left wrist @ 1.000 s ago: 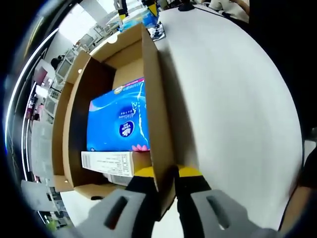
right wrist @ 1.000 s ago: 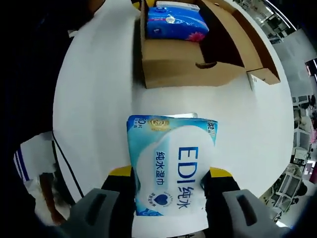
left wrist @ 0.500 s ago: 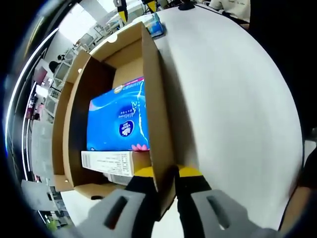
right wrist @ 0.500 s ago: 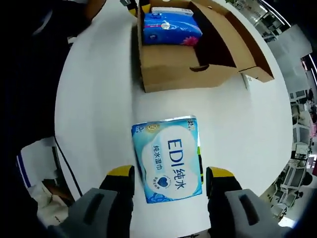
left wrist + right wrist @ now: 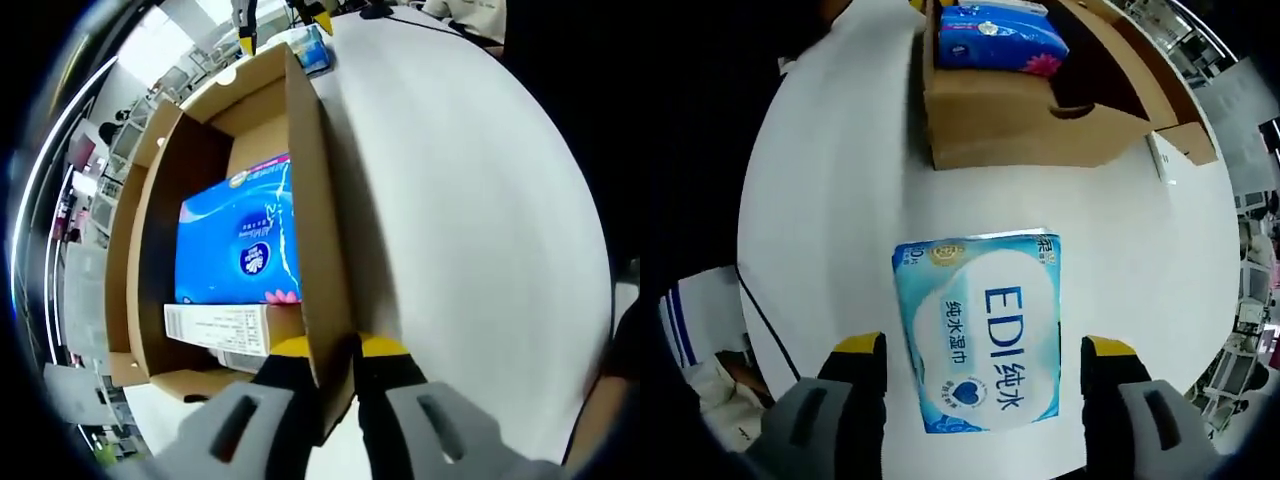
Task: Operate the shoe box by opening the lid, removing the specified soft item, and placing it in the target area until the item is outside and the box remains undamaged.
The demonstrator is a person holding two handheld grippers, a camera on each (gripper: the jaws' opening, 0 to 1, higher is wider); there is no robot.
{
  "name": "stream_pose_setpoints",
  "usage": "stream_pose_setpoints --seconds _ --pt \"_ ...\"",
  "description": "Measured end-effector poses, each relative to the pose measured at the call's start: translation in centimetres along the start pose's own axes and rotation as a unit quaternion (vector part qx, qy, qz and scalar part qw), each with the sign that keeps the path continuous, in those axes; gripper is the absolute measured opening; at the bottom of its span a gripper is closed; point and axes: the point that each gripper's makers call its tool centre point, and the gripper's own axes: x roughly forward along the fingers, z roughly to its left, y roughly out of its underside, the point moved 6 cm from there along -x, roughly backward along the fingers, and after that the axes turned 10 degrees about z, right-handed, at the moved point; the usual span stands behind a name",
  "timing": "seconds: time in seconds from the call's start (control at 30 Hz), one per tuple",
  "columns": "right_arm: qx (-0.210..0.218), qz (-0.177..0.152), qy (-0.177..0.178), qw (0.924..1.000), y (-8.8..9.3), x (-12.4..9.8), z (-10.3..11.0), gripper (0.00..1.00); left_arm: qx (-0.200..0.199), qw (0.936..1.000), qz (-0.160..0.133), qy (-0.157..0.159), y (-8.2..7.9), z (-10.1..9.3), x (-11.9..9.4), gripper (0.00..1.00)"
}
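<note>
In the left gripper view I see my left gripper [image 5: 335,350] clenched on the long side wall of the open shoe box [image 5: 312,240]; one of its yellow-tipped fingers [image 5: 290,349] is inside the box and the other is outside, with the cardboard wall pinched between them. The box stands on the white counter [image 5: 470,220]. Inside it lies a blue tissue pack [image 5: 240,240] with a round logo and a pink flower at its corner, and just beside it, toward my gripper, a white carton [image 5: 218,326] with small print that I cannot read. The lid is folded open on the far side of the box. At the top of this view, beyond the end of the box, I see a small piece of the light blue wipes pack [image 5: 314,50] on the counter and the yellow tips of my right gripper [image 5: 283,14] above it.

In the right gripper view my right gripper [image 5: 984,352] is released: its fingers [image 5: 860,352] stand wide apart, one on each side of the wipes pack [image 5: 982,330], and neither touches it. The pack lies flat on the counter [image 5: 840,170], outside the shoe box [image 5: 1025,105] and a little apart from its short end wall. It is light blue and white, with "EDI" and Chinese characters printed on it. The tissue pack [image 5: 1002,32] is visible inside the box. The cardboard looks whole, without tears.
</note>
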Motion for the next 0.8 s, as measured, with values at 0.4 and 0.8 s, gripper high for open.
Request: stream_pose_setpoints --seconds 0.4,0.8 --pt "-0.053 0.010 -0.007 0.9985 0.5 1.2 -0.9 0.65 0.000 1.0000 0.000 0.000 0.0 0.0 0.0 0.11" --pt "-0.054 0.005 -0.019 0.9984 0.6 1.3 -0.8 0.60 0.001 1.0000 0.003 -0.001 0.1 0.0 0.0 0.11"
